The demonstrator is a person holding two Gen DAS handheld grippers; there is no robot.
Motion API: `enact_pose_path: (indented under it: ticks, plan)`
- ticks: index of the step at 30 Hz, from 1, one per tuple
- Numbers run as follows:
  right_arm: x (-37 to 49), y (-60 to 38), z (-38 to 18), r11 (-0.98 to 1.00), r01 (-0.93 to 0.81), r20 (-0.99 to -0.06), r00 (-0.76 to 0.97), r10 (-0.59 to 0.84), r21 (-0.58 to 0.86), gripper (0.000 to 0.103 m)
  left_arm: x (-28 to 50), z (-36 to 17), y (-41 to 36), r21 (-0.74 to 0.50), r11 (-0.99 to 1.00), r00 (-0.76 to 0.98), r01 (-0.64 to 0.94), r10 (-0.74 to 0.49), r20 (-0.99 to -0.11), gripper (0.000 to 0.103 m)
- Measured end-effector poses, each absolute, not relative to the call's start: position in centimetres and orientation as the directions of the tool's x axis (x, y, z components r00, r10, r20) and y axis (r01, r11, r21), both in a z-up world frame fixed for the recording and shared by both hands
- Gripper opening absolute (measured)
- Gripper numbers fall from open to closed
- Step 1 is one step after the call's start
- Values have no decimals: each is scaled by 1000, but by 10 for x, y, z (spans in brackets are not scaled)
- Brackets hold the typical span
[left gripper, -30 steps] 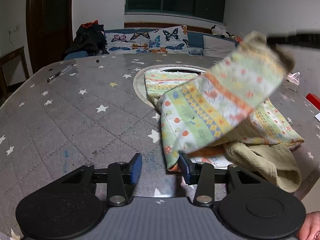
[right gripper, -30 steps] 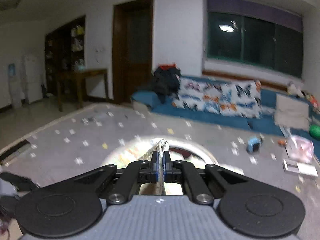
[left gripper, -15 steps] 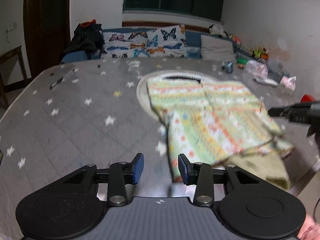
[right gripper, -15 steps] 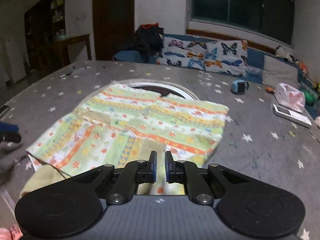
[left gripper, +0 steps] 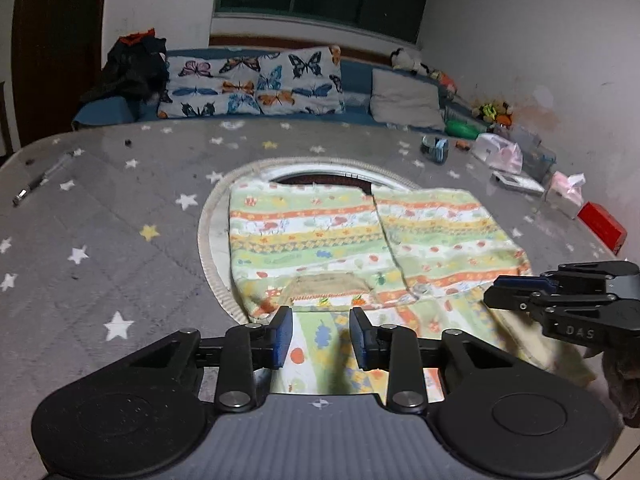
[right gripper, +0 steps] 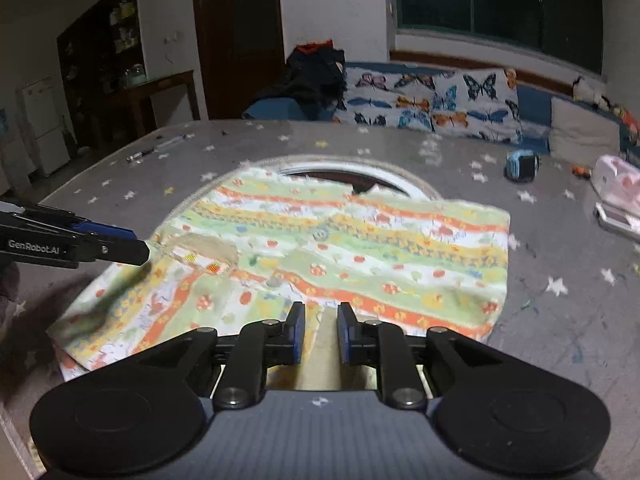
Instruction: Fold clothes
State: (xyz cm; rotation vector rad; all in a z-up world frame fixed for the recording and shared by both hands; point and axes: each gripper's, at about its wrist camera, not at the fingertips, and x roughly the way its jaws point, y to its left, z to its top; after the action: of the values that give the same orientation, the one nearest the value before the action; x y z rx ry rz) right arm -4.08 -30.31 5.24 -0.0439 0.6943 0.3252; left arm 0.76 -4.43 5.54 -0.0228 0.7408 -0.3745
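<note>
A striped green, orange and yellow patterned garment (left gripper: 360, 248) lies spread flat on the grey star-print table (left gripper: 120, 220), partly over a round inset. It also shows in the right wrist view (right gripper: 340, 248). A beige lining patch (left gripper: 328, 284) shows near its front edge. My left gripper (left gripper: 320, 336) is open and empty, over the garment's near edge. My right gripper (right gripper: 320, 332) is open and empty over the near hem; it appears from the side in the left wrist view (left gripper: 560, 300). The left gripper's tip shows in the right wrist view (right gripper: 80, 244).
A pen (left gripper: 40, 180) lies at the table's far left. A blue tape roll (left gripper: 436, 148), plastic bag (left gripper: 500, 152), tissue pack (left gripper: 566, 194) and red box (left gripper: 602, 226) sit at the right. A sofa with butterfly cushions (left gripper: 256, 84) stands behind.
The right gripper carried the lifted garment flap down and across, laid it flat, and opened, letting it go. The left gripper stayed open and moved closer over the near edge.
</note>
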Motion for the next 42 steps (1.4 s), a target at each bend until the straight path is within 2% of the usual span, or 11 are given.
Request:
enact_pose_path:
  ticks: [7, 11, 18, 22, 27, 30, 38, 42]
  plan:
    - [-49, -306, 54, 946, -319, -635, 720, 281, 56, 17, 7, 46, -36, -147, 941, 676, 305, -323, -663, 30]
    - [-70, -303, 63, 928, -370, -627, 712, 316, 48, 22, -9, 53, -36, -135, 932, 685, 337, -341, -644, 30]
    - [-97, -304, 52, 922, -385, -659, 681, 319, 49, 24, -41, 45, -45, -45, 923, 689, 381, -316, -652, 30]
    - [-110, -307, 49, 925, -377, -656, 688, 310, 41, 24, -55, 45, -40, -53, 925, 691, 377, -319, -649, 30]
    - [-116, -305, 46, 921, -388, -650, 695, 307, 20, 25, -66, 44, -38, -8, 929, 702, 371, -285, -653, 30]
    - [-119, -305, 47, 918, -396, -654, 689, 313, 22, 32, -77, 56, -43, -3, 915, 697, 405, -310, -646, 32]
    - [-131, -313, 54, 916, -401, -654, 686, 320, 27, 32, -121, 50, -79, 241, 762, 686, 600, -337, -645, 36]
    - [-141, -320, 57, 915, -403, -664, 682, 308, 11, 32, -134, 38, -92, 294, 701, 678, 650, -360, -641, 45]
